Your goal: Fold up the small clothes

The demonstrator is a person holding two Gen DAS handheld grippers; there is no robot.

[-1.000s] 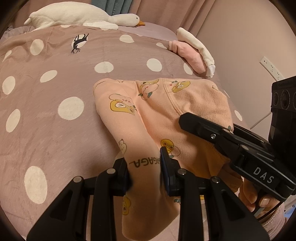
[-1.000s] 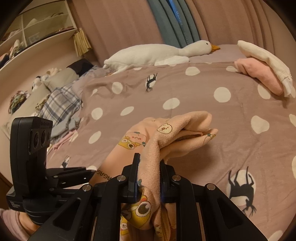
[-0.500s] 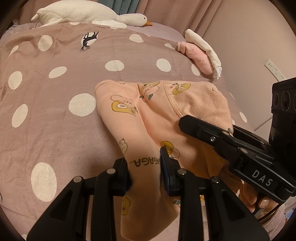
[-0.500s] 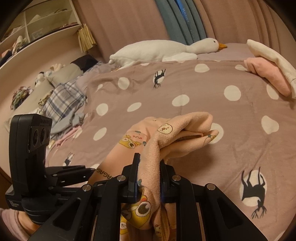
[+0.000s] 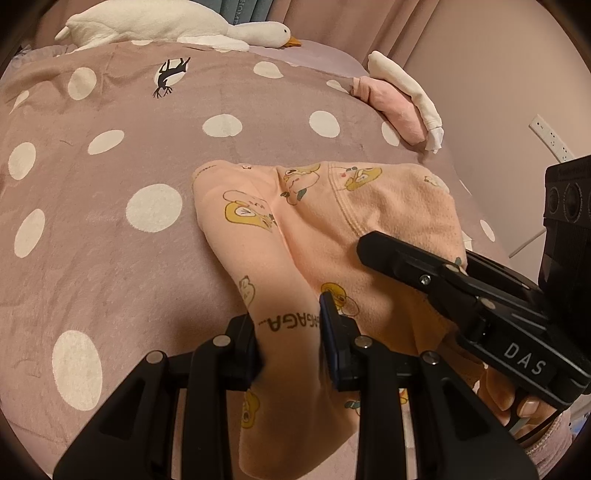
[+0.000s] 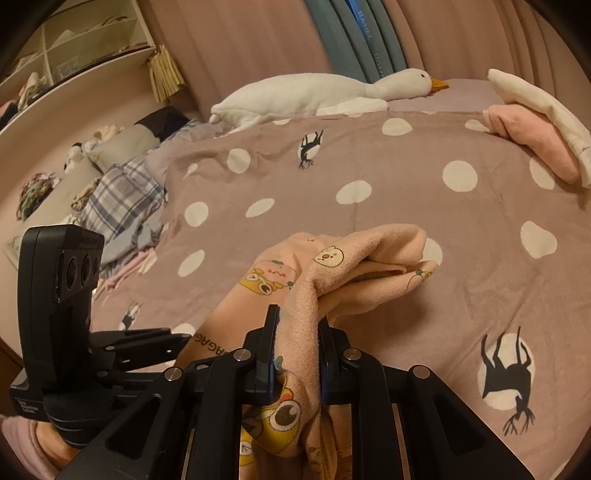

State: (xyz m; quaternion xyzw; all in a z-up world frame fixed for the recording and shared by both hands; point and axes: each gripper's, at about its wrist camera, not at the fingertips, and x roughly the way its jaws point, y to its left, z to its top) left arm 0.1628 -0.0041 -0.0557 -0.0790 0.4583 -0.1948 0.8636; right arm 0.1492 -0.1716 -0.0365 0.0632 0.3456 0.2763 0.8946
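1. Pink curtains back a bed (image 5: 110, 258) under a mauve spotted cover, with a plush goose (image 5: 166, 22) along its far edge and folded clothes (image 5: 399, 103) at its far right corner.
2. Peach trousers (image 5: 332, 221) lie on the near half of the bed, toward its right edge.
3. Left hand-held gripper (image 5: 288, 325) is closed narrowly on a bunched leg bearing black lettering.
4. Right hand-held gripper (image 6: 297, 328) is clamped on a thick fold of the same cloth, lifted off the cover.
5. Long axis: as I judge it, the garment runs from the near edge toward the goose, its far end flat and its near end held up.
6. Risk: the two grips sit close together, so if one hand pulls harder the fold may skew or drag the flat end.
7. Risk: the right pinch holds several layers; an inner one may slip and sag.
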